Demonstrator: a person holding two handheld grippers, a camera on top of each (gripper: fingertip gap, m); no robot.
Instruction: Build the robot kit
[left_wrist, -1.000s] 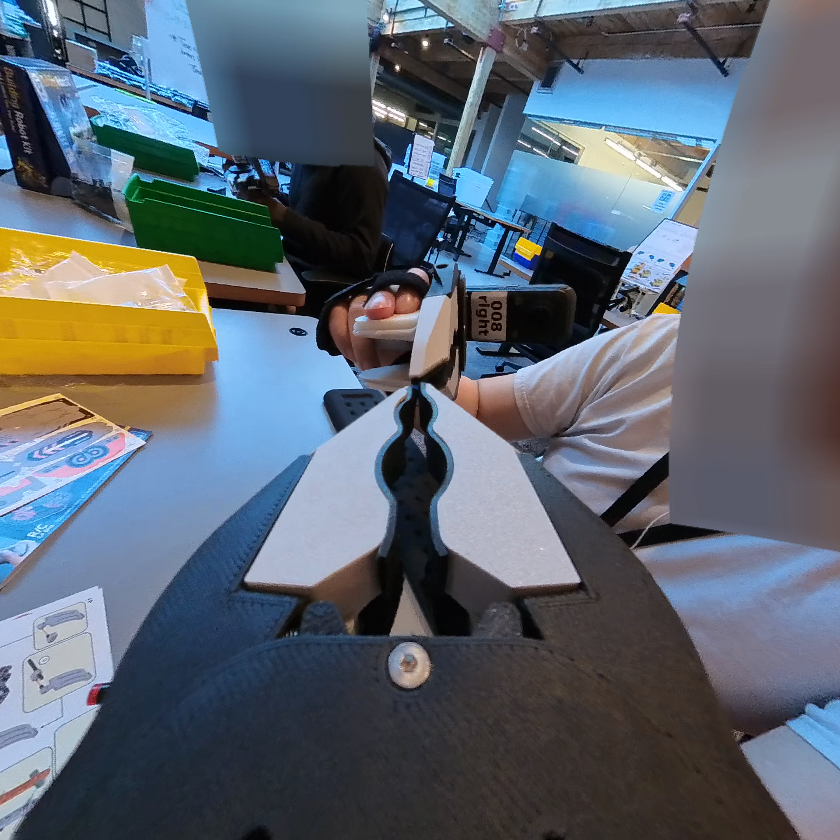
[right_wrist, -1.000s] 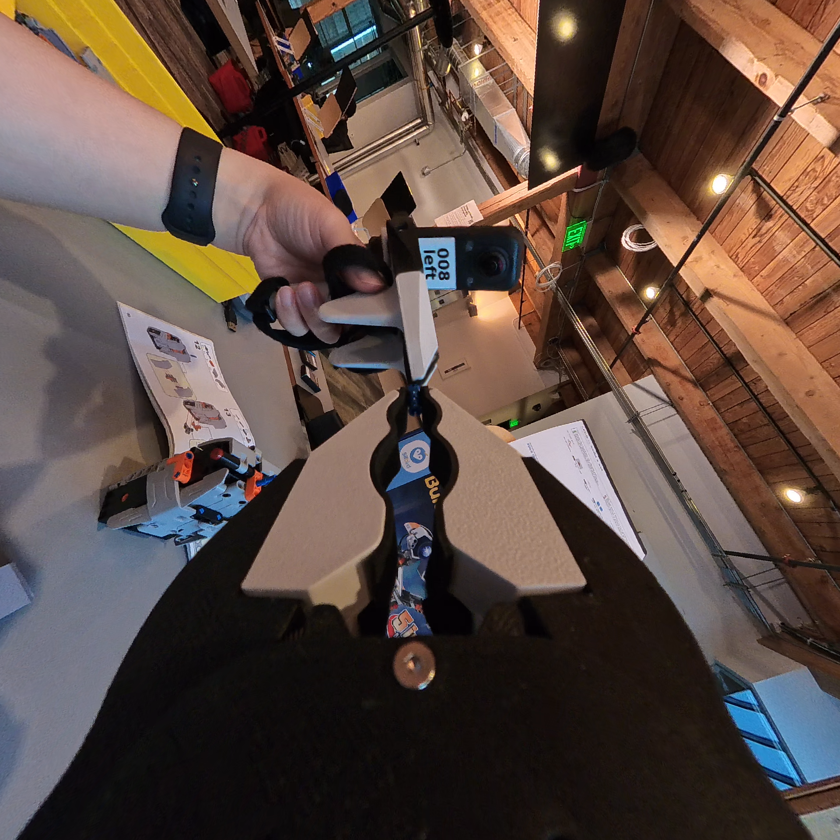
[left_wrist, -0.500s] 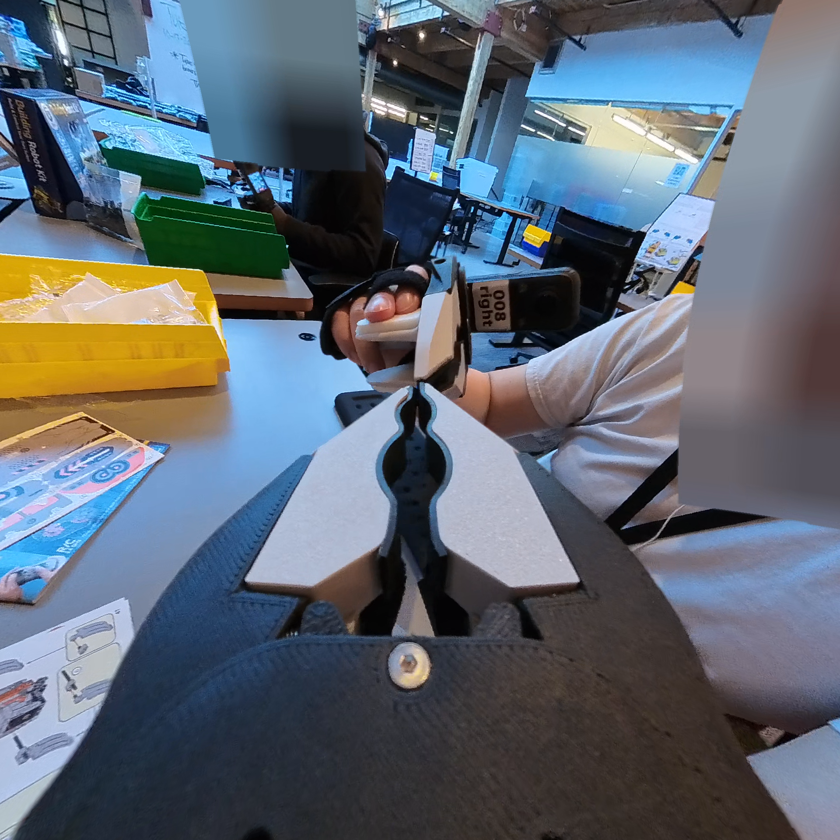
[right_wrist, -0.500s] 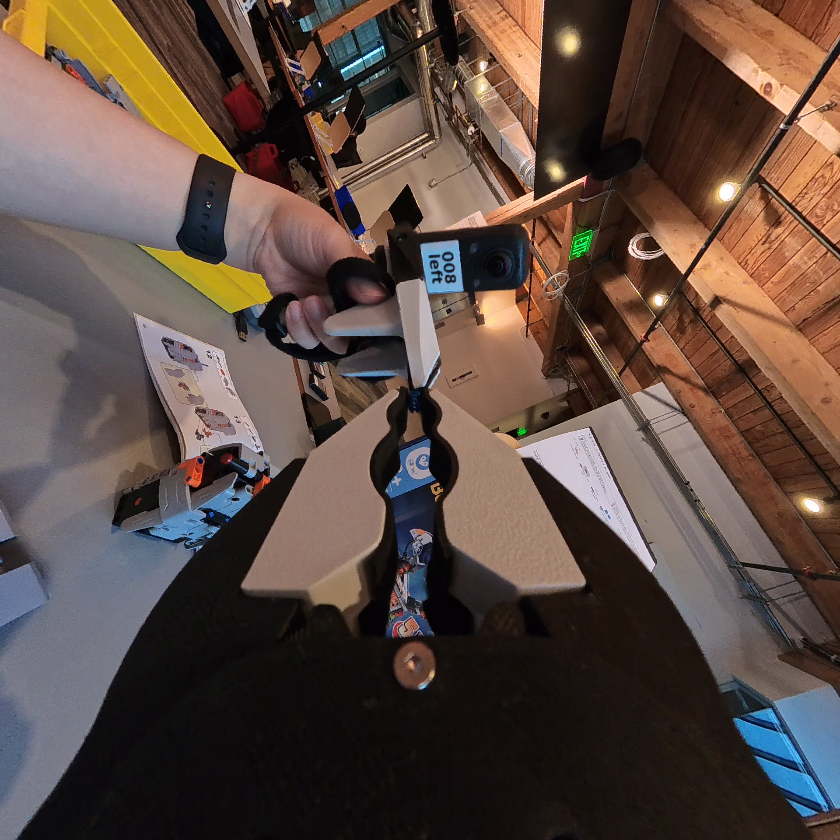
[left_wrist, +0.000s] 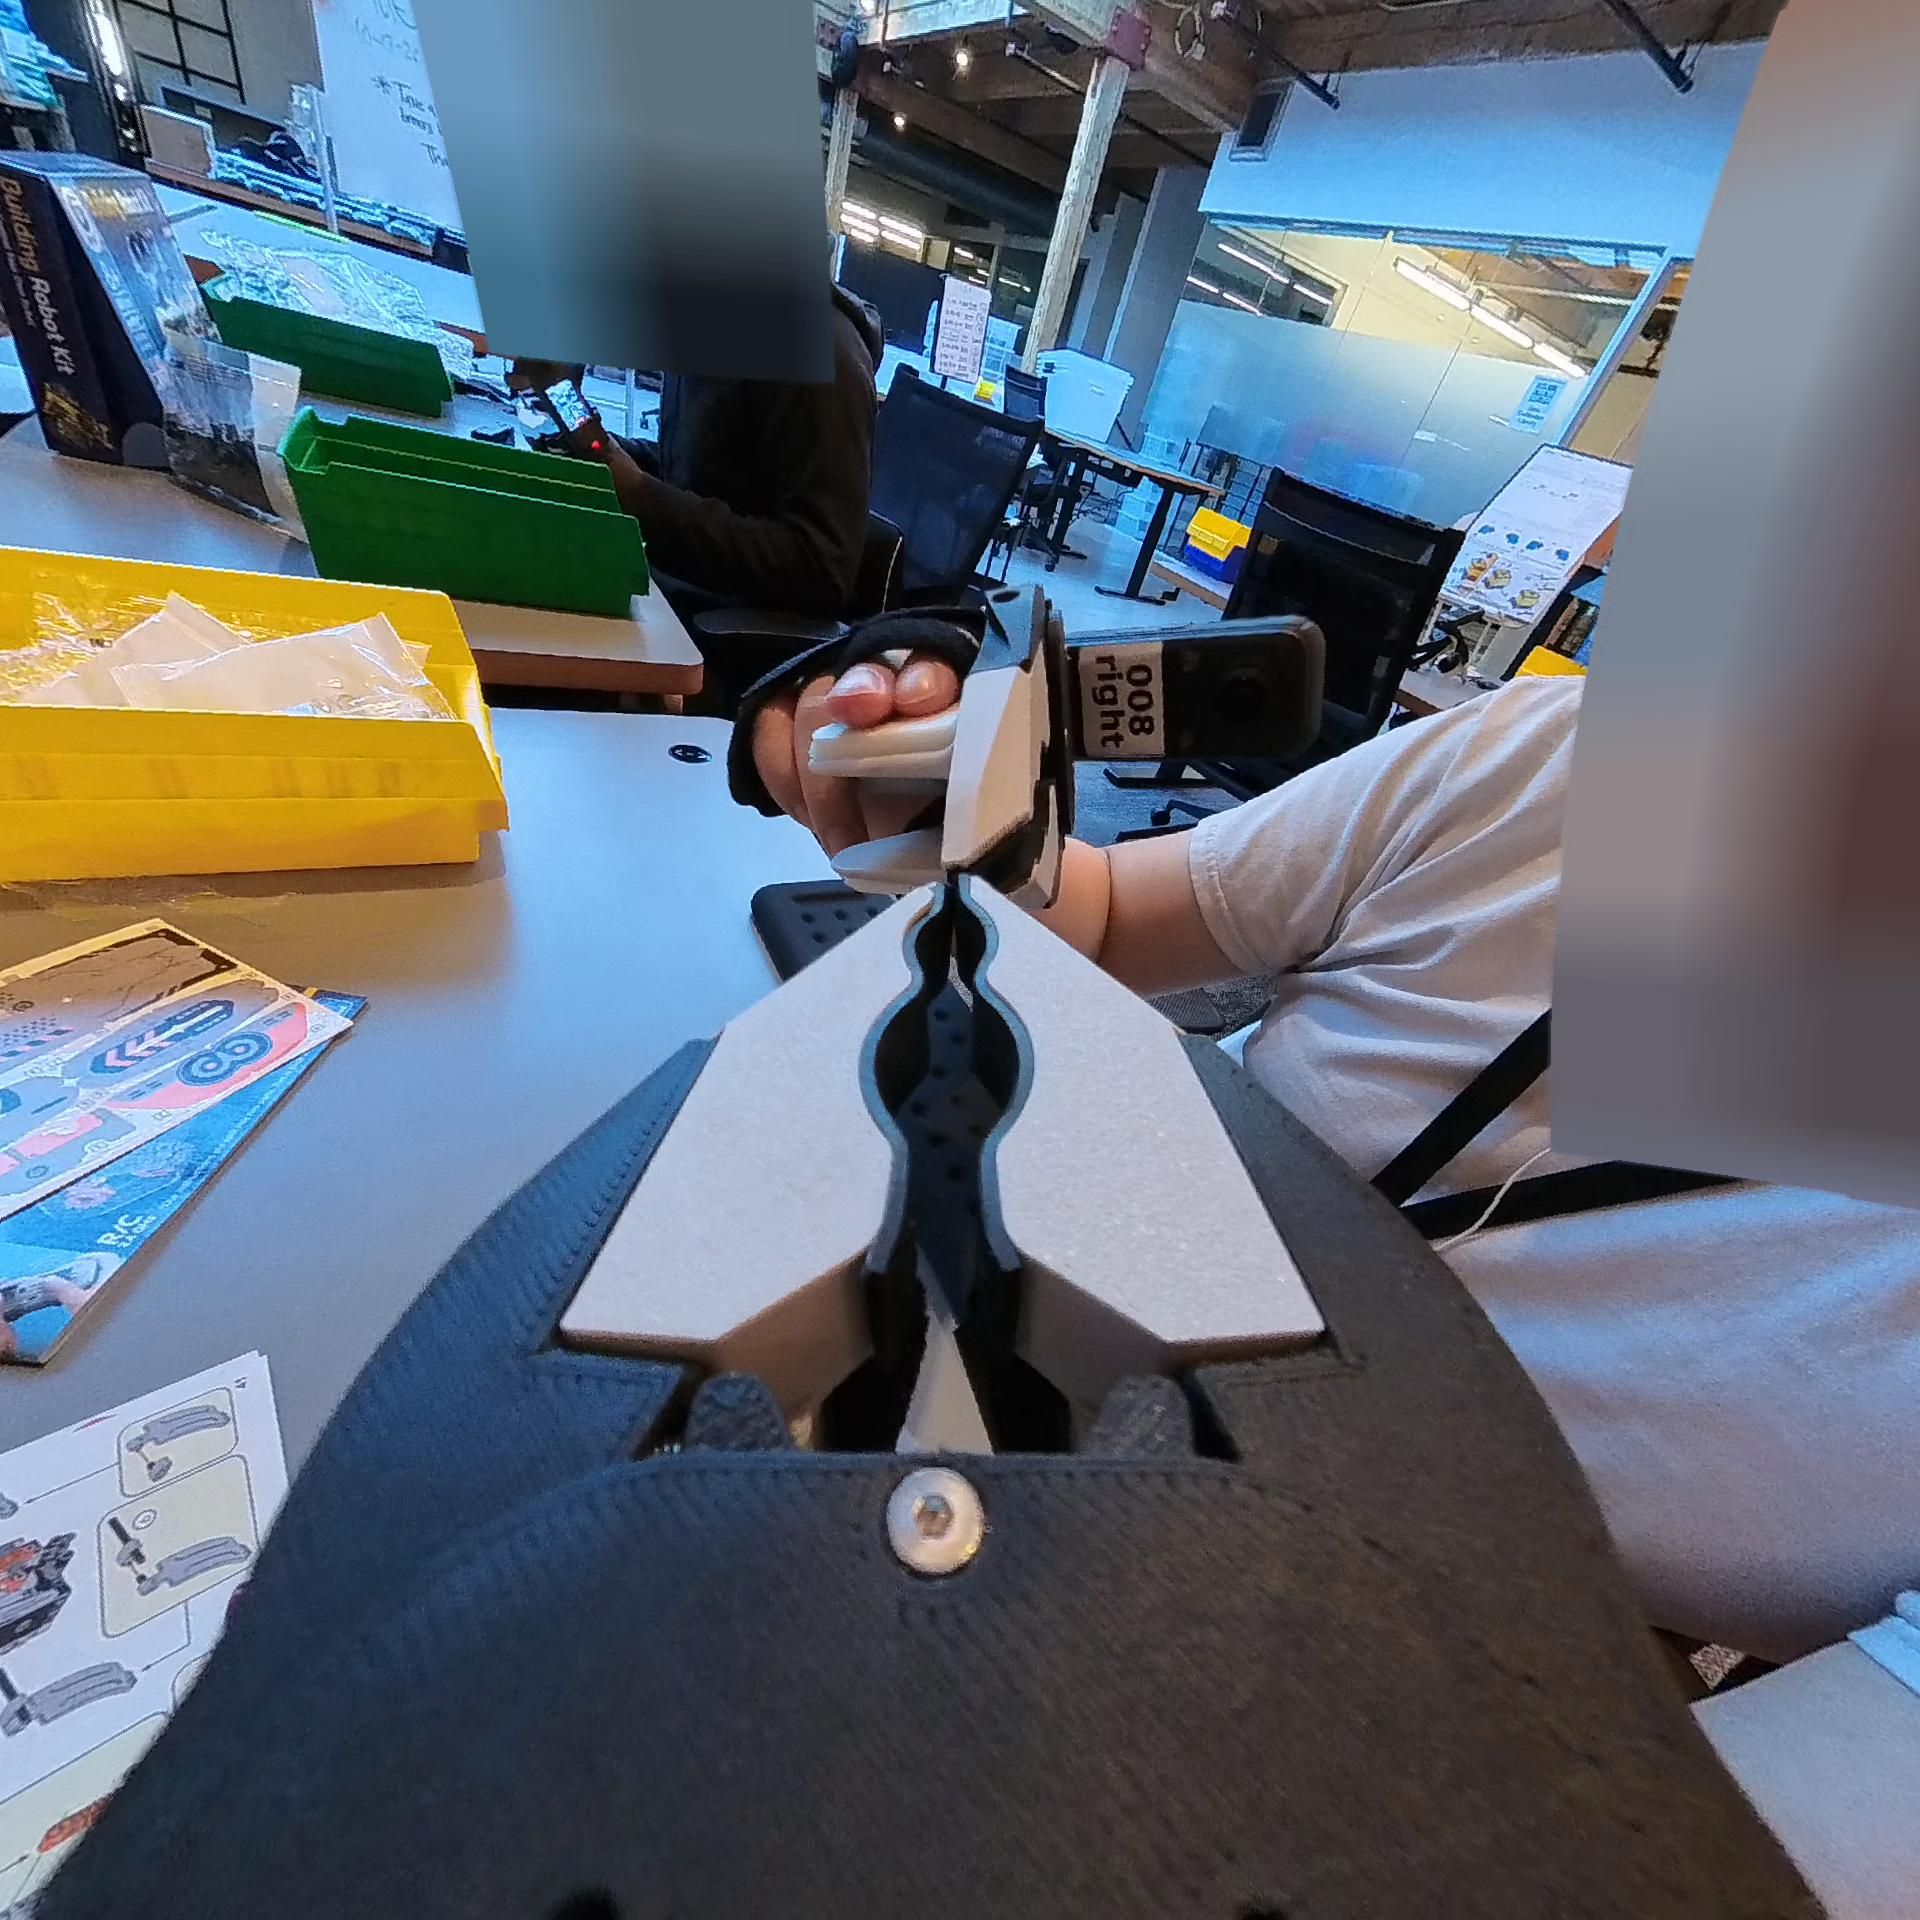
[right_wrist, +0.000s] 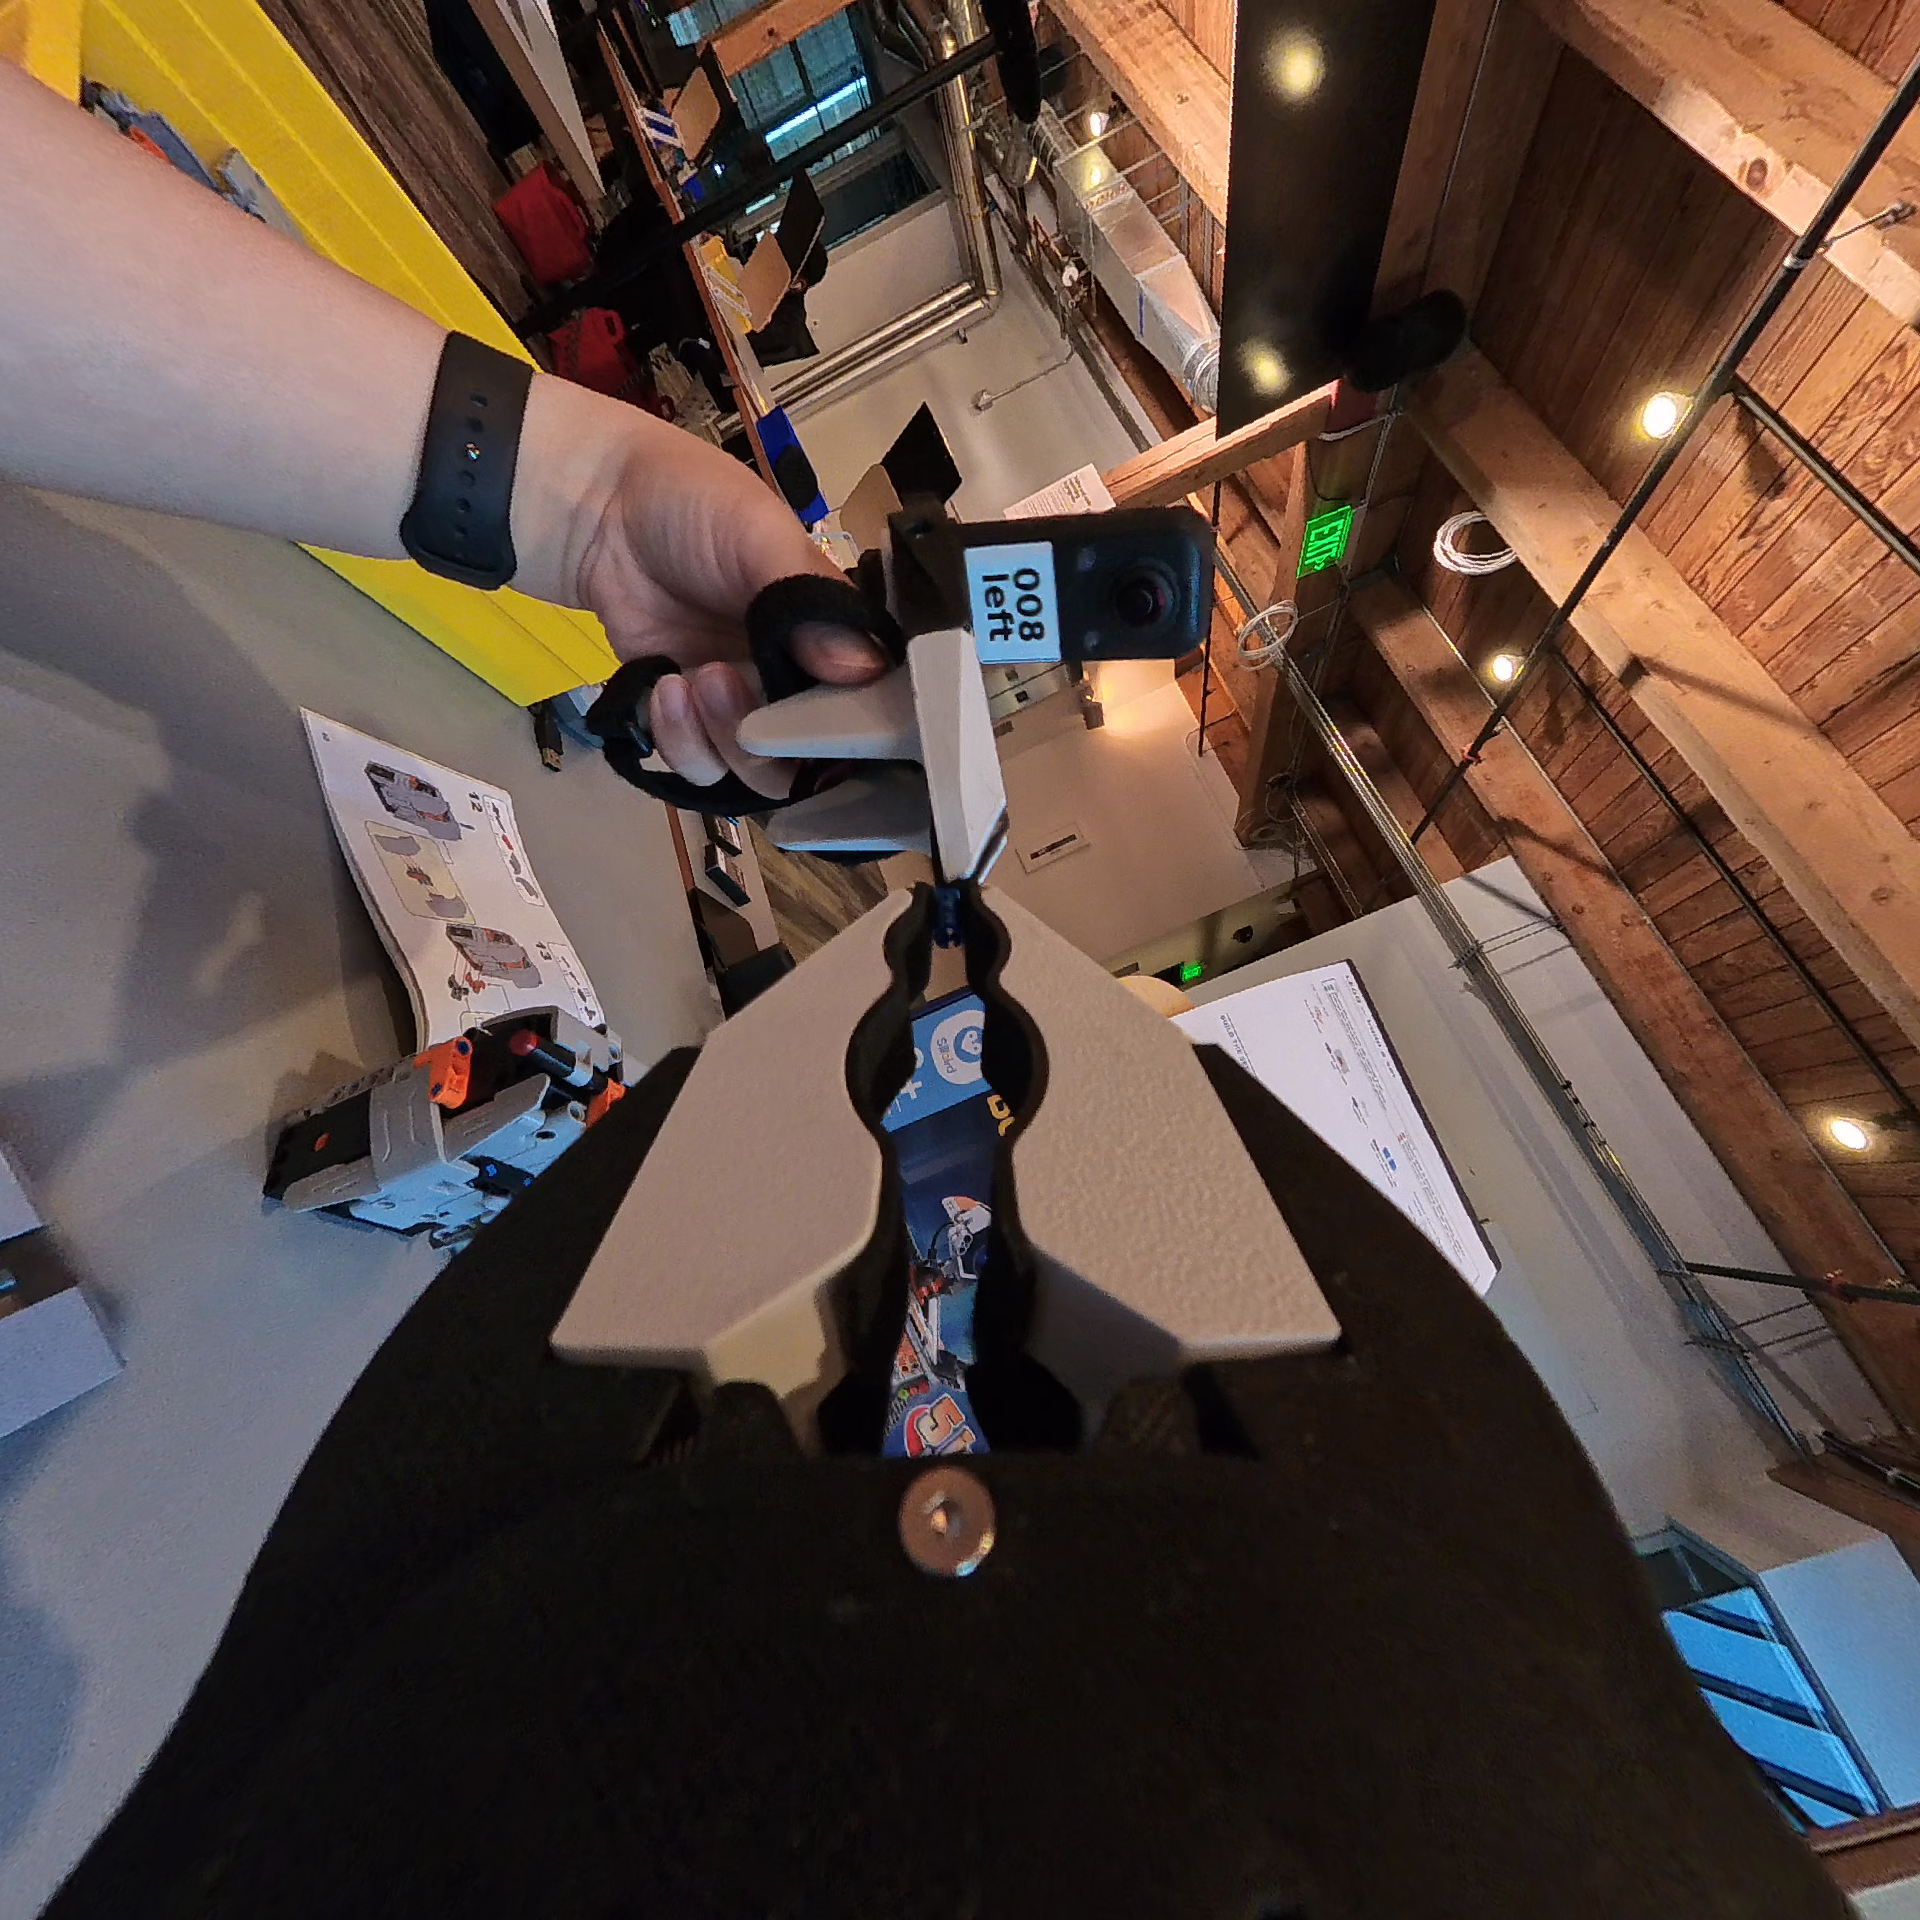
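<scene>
Since the earlier frames the table things have slid toward 3 o'clock in the left wrist view, and the model and booklet have drifted the same way in the right wrist view. The two grippers stay tip to tip throughout.

We see the left gripper (left_wrist: 951, 904) with its fingers drawn together to a thin slit. Whether anything lies between them we cannot tell. Directly at 12 o'clock from its tips is the nose of the right gripper (right_wrist: 948, 914), whose fingers are pinched on a small blue piece (right_wrist: 948, 923) held in the air above the grey table (left_wrist: 540, 987). The left gripper's nose touches or nearly touches that piece.

In the left wrist view, the right hand (left_wrist: 831, 748) grips its handle at 12 o'clock. A yellow bin (left_wrist: 239, 790) of clear bags sits at 10 o'clock, with a green bin (left_wrist: 468, 530) beyond it. Printed sheets (left_wrist: 135, 1060) lie at 9 o'clock.

In the right wrist view, the left hand (right_wrist: 675, 582), with a black wristband (right_wrist: 462, 462), enters from 10 o'clock. An open instruction booklet (right_wrist: 436, 862) and a grey-and-orange brick model (right_wrist: 416, 1132) rest on the table at 9 o'clock.
</scene>
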